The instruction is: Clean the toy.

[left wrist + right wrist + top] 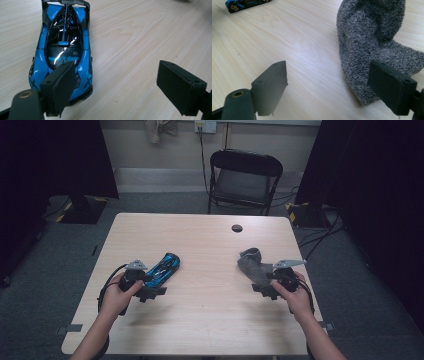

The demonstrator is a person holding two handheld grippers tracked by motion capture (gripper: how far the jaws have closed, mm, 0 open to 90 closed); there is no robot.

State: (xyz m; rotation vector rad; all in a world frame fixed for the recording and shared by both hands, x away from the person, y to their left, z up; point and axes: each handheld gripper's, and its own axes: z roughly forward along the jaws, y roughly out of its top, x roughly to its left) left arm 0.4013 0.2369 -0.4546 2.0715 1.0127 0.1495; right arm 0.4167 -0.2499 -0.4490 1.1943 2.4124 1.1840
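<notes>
A blue and black toy race car (164, 267) (63, 47) lies on the light wooden table (205, 245), left of centre. My left gripper (147, 292) (123, 87) is open just behind it, its left jaw overlapping the car's near end, with bare table between the jaws. A grey knitted sock (252, 266) (372, 42) lies right of centre. My right gripper (265, 291) (334, 88) is open at the sock's near end, its right jaw over the sock's edge. The car (244, 4) is also far off in the right gripper view.
A black folding chair (242, 180) stands beyond the far edge of the table. A round cable hole (237, 228) sits near the far edge. Dark curtains and cables flank the table on the grey carpet.
</notes>
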